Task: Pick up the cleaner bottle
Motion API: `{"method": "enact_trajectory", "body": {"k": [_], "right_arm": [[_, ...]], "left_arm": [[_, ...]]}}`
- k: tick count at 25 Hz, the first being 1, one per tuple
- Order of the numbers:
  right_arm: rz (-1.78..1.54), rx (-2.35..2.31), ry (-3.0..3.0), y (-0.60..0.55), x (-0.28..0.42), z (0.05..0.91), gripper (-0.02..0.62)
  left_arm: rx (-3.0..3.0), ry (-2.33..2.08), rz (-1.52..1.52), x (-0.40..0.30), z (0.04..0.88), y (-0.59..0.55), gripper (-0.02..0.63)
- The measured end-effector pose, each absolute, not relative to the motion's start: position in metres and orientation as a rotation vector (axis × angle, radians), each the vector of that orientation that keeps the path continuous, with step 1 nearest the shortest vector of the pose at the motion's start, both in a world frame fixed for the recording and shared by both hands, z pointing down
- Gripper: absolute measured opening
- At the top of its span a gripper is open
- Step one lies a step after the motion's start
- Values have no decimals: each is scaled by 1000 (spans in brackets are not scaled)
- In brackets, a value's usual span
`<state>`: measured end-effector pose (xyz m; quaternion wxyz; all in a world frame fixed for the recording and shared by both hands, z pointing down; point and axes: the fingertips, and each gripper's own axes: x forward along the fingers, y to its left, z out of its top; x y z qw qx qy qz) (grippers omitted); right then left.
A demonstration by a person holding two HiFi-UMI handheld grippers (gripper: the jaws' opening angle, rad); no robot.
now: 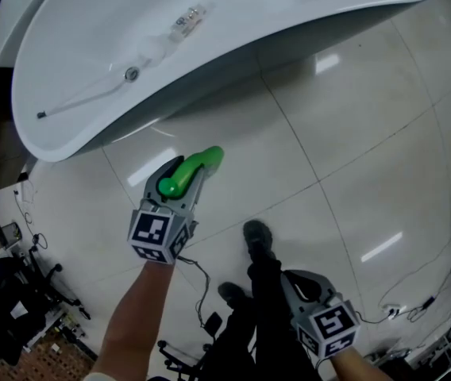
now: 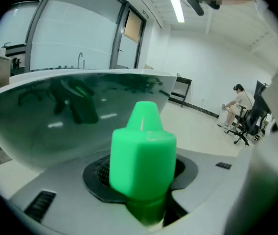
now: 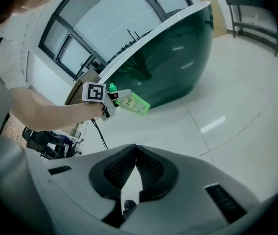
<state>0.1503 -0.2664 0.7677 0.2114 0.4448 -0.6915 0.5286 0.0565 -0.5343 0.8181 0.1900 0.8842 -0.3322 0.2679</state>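
Left tool (image 1: 179,182) is pinching the green cleaner bottle (image 1: 198,167) just below the cap, with the body pointing to 1 o'clock. The bottle hangs clear of the tiled floor (image 1: 352,133), beside the white tub (image 1: 67,125) at 12 o'clock; pick-up judged achieved. Right tool (image 3: 136,155), at 5 o'clock, is pressed together, empty, evidently kept aside as unneeded.

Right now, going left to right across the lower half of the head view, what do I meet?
The left gripper shut on the green bottle → the person's front shoe → the right gripper, shut and empty.
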Motion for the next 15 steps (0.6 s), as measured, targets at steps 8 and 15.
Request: {"method": "enact_trajectory", "body": {"k": [8,15], "right_arm": [[1390,1199,-1995,-256,128,730,9],[1316,1193,-2031,-235,101,698,9]], "left_arm": [[2513,-996,670,21,740,-505,178],[2537,-1013,630,-14,681,-472,178]]}}
